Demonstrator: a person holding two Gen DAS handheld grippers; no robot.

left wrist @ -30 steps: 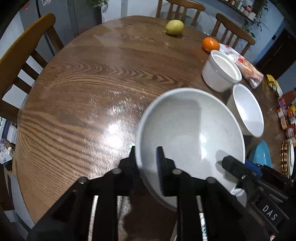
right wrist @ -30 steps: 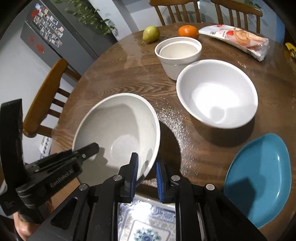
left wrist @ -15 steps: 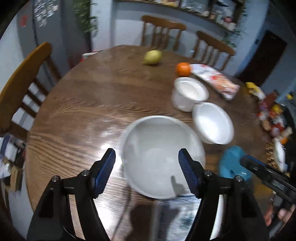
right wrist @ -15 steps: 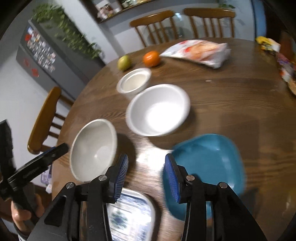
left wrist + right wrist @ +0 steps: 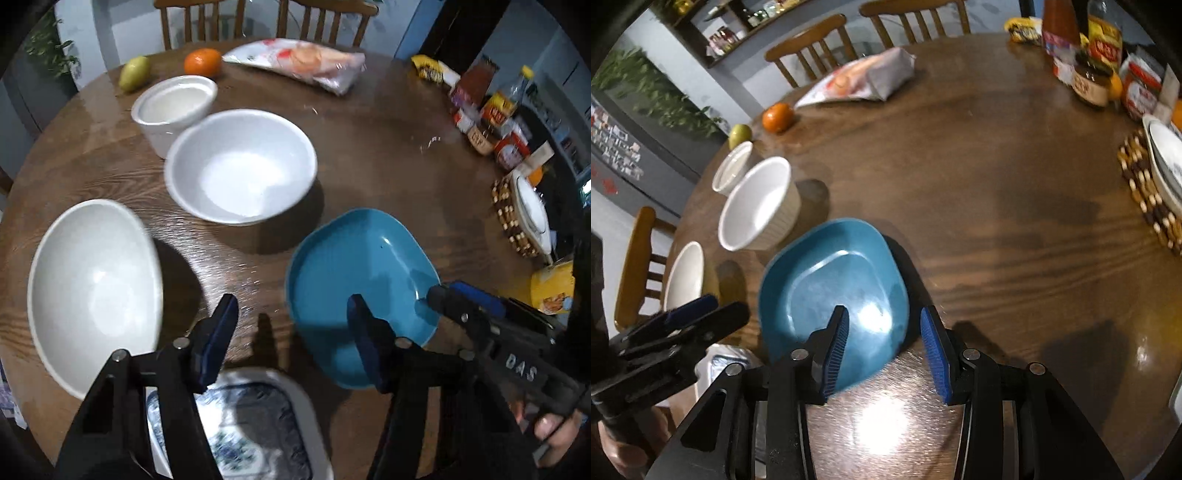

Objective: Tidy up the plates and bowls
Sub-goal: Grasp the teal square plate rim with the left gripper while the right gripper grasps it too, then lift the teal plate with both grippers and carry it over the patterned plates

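Observation:
On the round wooden table a grey-white bowl [image 5: 92, 288] sits at the left by itself. A white bowl [image 5: 240, 166] and a white ramekin [image 5: 173, 103] stand behind it. My left gripper [image 5: 291, 325] hovers between that bowl and the teal plate [image 5: 362, 280]. Its jaws are closing, with only bare table and the plate's left rim under them. My right gripper [image 5: 886, 332] is open over the teal plate [image 5: 831, 288], whose near right rim lies between the fingers untouched. A blue-patterned plate [image 5: 240, 424] lies at the near edge.
A pear [image 5: 135, 77], an orange [image 5: 203, 61] and a snack bag [image 5: 299, 64] lie at the far side. Jars and packets [image 5: 491, 125] crowd the right edge beside a woven trivet [image 5: 509, 218] bearing a dish. Wooden chairs ring the table.
Both grippers let go of the grey-white bowl, which now rests on the table at the left. Both opened and swung right toward the teal plate.

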